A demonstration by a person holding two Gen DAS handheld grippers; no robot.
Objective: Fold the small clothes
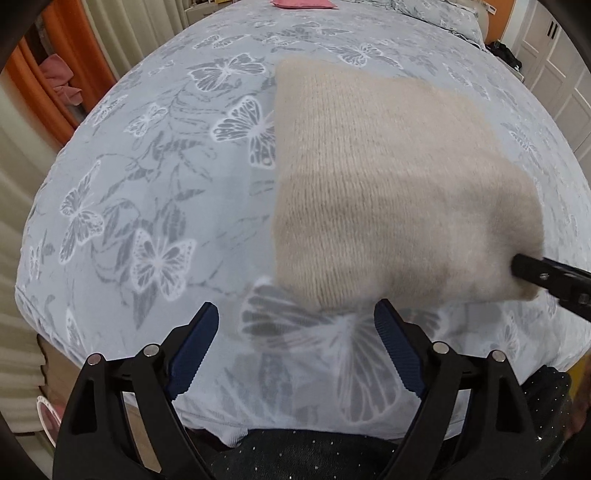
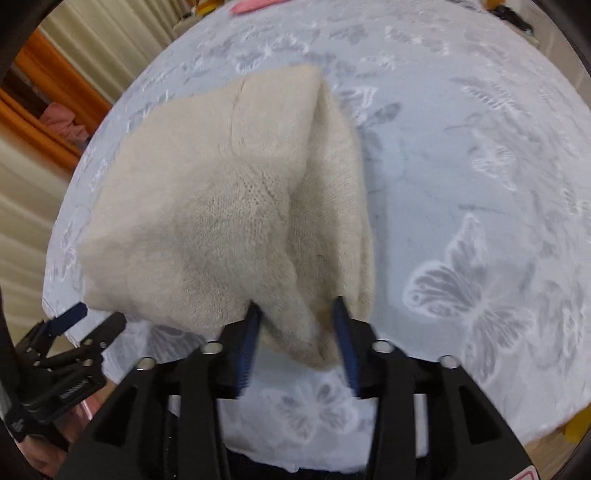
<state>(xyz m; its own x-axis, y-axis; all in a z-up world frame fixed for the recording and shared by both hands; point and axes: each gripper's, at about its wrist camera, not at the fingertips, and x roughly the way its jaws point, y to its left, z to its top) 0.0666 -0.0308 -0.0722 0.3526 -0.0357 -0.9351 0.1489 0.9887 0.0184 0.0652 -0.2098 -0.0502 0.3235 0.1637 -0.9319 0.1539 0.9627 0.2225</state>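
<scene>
The cream knit sweater [image 1: 388, 184] lies folded on the butterfly bedspread [image 1: 147, 192]; left tool [image 1: 295, 325] gapes empty, right tool [image 2: 295, 314] straddles its corner, unclamped

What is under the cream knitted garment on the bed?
The cream knitted garment lies on the butterfly-print bedspread, which shows all around it. Anything between them is covered and cannot be seen.

Bare bedspread [image 1: 147, 192] left and right of the cream knit [image 1: 369, 177]; pink item [image 1: 303, 3] far off.
</scene>
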